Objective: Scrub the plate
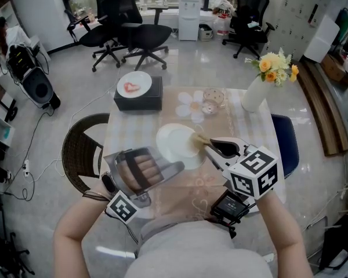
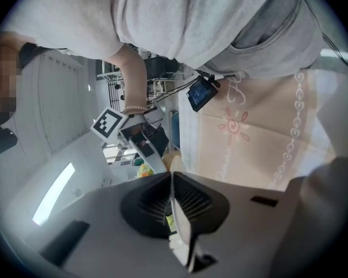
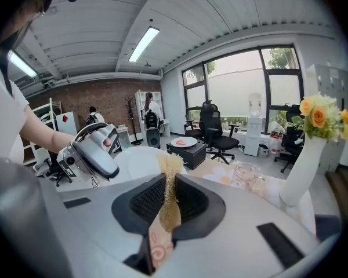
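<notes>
A white plate [image 1: 175, 141] is held tilted above the table, its near-left rim pinched by my left gripper [image 1: 173, 168], which is shut on it. In the left gripper view the plate [image 2: 181, 227] shows edge-on between the closed jaws of the left gripper [image 2: 171, 181]. My right gripper [image 1: 213, 147] is shut on a tan scrub pad [image 1: 198, 138] whose tip touches the plate's right side. In the right gripper view the pad [image 3: 170, 197] sticks up between the jaws of the right gripper [image 3: 168, 181], with the plate [image 3: 138, 162] just beyond.
The table [image 1: 249, 126] has a pale patterned cloth. At its far left a black box [image 1: 138, 97] carries a second plate [image 1: 134, 84] with red on it. A glass bowl [image 1: 213, 97] and a white flower vase [image 1: 254, 92] stand at the back. A wicker chair [image 1: 81, 149] is on the left.
</notes>
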Demonstrator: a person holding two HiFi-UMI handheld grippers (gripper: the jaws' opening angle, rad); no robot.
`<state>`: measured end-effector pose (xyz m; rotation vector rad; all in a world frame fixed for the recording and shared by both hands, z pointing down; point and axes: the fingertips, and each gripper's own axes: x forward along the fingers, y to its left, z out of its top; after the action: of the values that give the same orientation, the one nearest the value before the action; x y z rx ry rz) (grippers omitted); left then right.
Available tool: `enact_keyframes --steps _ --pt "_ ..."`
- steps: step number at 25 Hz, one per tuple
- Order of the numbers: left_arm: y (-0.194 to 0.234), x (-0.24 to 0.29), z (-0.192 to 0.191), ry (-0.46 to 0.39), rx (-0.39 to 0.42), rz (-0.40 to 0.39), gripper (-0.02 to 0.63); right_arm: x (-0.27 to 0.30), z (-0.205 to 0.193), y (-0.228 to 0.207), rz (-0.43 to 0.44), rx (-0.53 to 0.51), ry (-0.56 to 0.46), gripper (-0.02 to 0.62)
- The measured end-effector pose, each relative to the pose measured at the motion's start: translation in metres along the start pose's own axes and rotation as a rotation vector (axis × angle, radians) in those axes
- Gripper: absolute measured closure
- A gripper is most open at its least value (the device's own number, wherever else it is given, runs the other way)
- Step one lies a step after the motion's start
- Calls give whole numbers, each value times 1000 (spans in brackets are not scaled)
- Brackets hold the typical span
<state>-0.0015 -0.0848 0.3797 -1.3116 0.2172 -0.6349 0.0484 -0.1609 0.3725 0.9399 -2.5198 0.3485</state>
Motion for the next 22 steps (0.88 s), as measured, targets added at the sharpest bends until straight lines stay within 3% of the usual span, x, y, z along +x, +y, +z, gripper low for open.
enact_keyframes --steps 17,22 --pt "-6 1 5 -6 -24 -4 586 17 -2 -37 -88 14 -48 544" --pt "-6 1 4 -6 -22 -9 586 2 20 -6 10 59 -111 545"
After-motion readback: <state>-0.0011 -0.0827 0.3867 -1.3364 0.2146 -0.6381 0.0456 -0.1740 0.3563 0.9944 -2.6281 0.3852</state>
